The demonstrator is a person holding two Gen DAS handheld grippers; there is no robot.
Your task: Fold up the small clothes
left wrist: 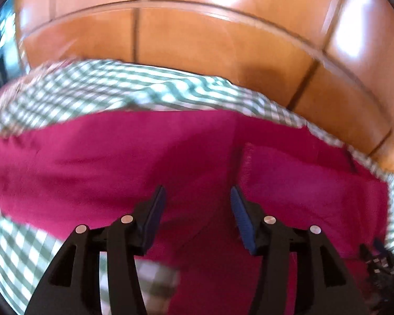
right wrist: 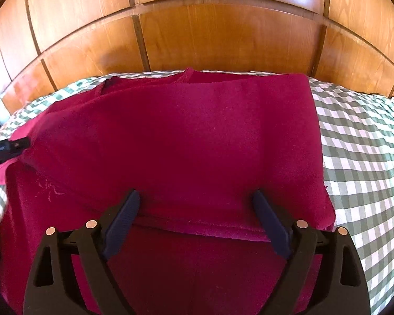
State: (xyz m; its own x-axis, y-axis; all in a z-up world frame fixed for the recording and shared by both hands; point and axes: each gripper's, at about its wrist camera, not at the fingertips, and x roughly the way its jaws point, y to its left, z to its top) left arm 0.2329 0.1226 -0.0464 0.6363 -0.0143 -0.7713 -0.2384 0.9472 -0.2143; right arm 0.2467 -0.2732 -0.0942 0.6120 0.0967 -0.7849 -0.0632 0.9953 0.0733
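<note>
A magenta garment point(right wrist: 186, 141) lies on a green-and-white checked cloth point(right wrist: 362, 141), with one side folded over the rest. Its folded edge runs just in front of my right gripper point(right wrist: 195, 198), which is open and empty above it. The garment also fills the left wrist view point(left wrist: 118, 162), which is blurred. My left gripper point(left wrist: 198, 193) is open and empty over the garment. In the right wrist view the left gripper point(right wrist: 15, 144) shows at the garment's left edge. In the left wrist view the right gripper point(left wrist: 378, 257) shows at the lower right.
A glossy wooden panelled headboard point(right wrist: 210, 34) stands right behind the checked cloth and also shows in the left wrist view point(left wrist: 197, 42). Checked cloth lies bare to the right of the garment.
</note>
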